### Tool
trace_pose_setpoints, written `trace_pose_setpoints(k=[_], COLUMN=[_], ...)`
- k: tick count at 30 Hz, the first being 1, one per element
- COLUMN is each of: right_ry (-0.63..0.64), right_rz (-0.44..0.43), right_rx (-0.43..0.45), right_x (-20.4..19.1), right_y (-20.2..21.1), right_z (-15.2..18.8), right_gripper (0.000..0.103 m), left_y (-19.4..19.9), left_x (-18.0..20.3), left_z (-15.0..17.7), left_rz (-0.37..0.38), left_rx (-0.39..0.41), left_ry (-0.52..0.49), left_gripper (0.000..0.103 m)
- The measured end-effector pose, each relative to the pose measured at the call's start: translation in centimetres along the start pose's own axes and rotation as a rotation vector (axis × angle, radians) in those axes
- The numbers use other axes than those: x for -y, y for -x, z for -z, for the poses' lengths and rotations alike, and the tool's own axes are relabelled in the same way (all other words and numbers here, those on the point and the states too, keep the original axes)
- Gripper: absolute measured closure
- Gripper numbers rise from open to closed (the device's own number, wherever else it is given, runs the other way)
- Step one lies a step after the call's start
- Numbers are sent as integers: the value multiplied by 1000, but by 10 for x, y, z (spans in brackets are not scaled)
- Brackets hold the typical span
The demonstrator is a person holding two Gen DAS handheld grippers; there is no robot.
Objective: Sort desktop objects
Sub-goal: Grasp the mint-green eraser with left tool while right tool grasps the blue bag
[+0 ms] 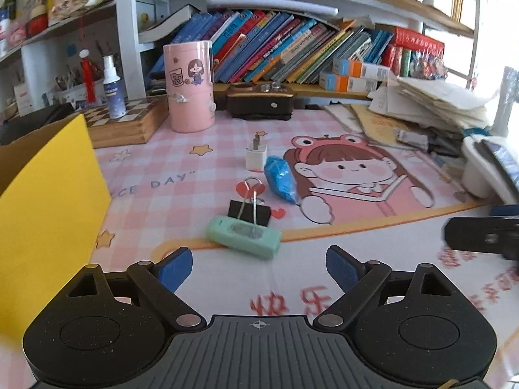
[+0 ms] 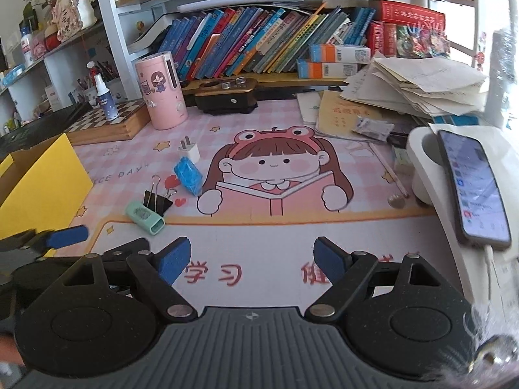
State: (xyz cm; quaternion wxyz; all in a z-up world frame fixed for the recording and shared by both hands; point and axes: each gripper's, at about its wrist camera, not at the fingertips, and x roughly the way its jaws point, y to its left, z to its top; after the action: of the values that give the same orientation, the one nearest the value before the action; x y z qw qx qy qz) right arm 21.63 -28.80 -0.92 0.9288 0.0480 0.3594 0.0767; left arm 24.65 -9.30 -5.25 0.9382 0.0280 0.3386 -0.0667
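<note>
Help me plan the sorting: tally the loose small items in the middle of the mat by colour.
Mint green: 1, the eraser
Black: 1, the binder clip
Blue: 1, the crumpled wrapper
White: 1, the charger plug
Total: 4

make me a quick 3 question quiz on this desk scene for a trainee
1. True or false: the left gripper is shut on the eraser.
2. Which thing touches the eraser? A) charger B) binder clip C) blue packet
3. Fill in: the phone lies on the ___ side of the right wrist view.

Key
1. False. Its jaws stand open, nothing between them, the eraser ahead on the mat.
2. B. The clip rests against the eraser's far side.
3. Right, on a white holder. The right gripper is also open and empty.
</note>
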Motion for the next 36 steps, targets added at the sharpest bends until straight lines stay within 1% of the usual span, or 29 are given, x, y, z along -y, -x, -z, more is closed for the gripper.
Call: trace_pose_setpoints(k=[7,11,15,16,17,19,21,23,29,33,35,36], right_ry=[35,44,33,34,37,43,47,58,114,178,225,245], right_rz=[-29,-32,-28,-27,-25,-24,-26,-37,-98,-139,-154,-160], right_rx=[-25,-36,-55,-57,-57,-53,-48,-43,-38,-19,-8,-7], right_x=[-1,0,3,3,3,3,1,-1,-17,-31,-39,-43], right_y=[-15,-22,-29,-31,-32,-35,-38,-44,-74,-100,-117,-124], right_z=[-10,-12,-15,-17,-17,-20,-23,-28,-46,-56,-60,-61], right_gripper=[20,20,20,20,20,20,20,20,20,33,42,43], left_y=[-38,-55,-65,-65,-65,-61,-56,-46,-7,21,32,37], left_x=[-8,-9,-14,-16,-17,-17,-18,-20,-37,-41,-41,-40], left_z=[-9,-12,-14,-15,-15,-15,-13,-11,-10,-8,-7,-7], left_rz=[-6,-11,11,25,34,45,53,38,6,-18,-26,-32], left_rx=[-41,-65,-74,-74,-73,-67,-77,-68,-41,-18,-10,-8], left_ry=[-14,-44,-51,-45,-42,-50,-50,-32,112,180,199,210], left_gripper=[12,12,13,16,22,32,32,32,32,32,32,32])
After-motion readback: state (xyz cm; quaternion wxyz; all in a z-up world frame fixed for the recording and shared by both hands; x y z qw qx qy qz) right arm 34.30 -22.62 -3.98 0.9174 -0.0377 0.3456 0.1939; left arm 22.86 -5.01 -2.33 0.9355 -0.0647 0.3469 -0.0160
